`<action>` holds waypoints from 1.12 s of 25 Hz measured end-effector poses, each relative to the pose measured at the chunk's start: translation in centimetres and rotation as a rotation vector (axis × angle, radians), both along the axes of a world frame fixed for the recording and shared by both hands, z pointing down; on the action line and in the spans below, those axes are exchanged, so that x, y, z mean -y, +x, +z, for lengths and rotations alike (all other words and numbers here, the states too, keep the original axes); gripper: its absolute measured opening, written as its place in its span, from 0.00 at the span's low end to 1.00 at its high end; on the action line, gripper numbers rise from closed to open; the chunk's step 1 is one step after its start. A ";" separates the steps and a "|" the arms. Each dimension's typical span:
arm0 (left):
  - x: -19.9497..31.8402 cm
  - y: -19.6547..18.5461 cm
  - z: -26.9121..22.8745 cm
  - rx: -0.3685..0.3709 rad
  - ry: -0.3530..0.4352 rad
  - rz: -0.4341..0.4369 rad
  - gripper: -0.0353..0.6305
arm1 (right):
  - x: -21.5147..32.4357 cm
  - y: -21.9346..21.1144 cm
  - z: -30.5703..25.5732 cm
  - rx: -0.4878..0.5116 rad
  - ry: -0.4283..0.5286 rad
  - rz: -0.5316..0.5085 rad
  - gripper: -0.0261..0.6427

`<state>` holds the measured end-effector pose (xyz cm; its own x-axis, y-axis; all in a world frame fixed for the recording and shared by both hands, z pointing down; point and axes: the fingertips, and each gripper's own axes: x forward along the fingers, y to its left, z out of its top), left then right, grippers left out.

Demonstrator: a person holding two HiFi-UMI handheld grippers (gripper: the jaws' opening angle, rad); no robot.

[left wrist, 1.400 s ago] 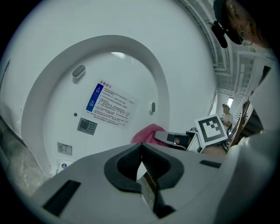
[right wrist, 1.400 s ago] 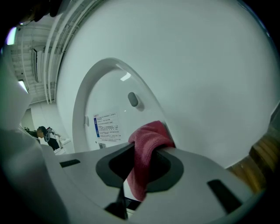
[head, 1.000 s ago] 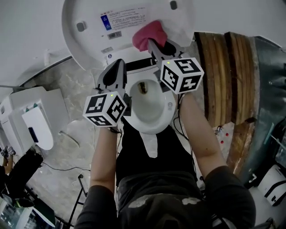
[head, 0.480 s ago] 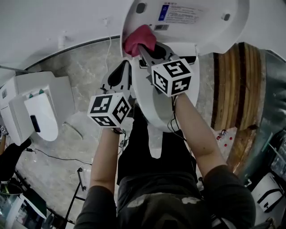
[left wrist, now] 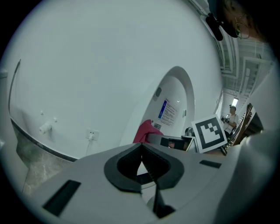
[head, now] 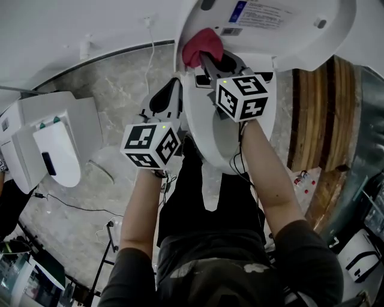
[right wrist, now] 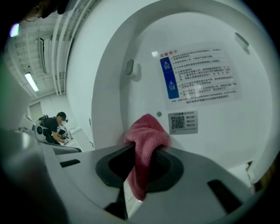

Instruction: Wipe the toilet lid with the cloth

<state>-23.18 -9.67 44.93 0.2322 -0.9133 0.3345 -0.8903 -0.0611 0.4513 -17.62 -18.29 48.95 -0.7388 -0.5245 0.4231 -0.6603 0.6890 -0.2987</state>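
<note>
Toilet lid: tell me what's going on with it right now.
A person holding two grippers is wiping the raised toilet lid. The right gripper is shut on a pink cloth held against the lid's inner face, near its printed label. The left gripper is shut and empty, hanging beside the bowl.

Floor (head: 102, 90): grey marbled stone. Stood on it: white toilet (head: 207, 138), centre; white boxy unit (head: 36, 144), left; ribbed wooden piece (head: 312, 108), right. Black cable (head: 72, 207) lay near the unit.

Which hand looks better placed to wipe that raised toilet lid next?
Right: the right gripper is shut on the pink cloth, close against the lid. The left gripper is shut and empty.
</note>
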 end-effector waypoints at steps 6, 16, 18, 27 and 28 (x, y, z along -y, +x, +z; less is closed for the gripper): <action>1.7 3.0 -0.1 -0.002 -0.003 0.028 0.06 | 1.8 4.2 0.1 -0.008 -0.005 0.052 0.12; 5.1 10.3 0.2 -0.013 -0.012 0.055 0.06 | 5.7 14.4 1.1 -0.052 -0.016 0.135 0.12; 5.8 11.6 0.5 -0.017 -0.015 0.052 0.06 | 6.4 16.4 1.3 -0.058 -0.020 0.153 0.12; 8.4 17.5 1.1 -0.032 -0.022 0.074 0.06 | 8.8 23.6 1.5 -0.077 -0.031 0.217 0.12; 8.6 18.1 1.1 -0.033 -0.022 0.079 0.06 | 8.9 24.1 1.5 -0.078 -0.035 0.226 0.12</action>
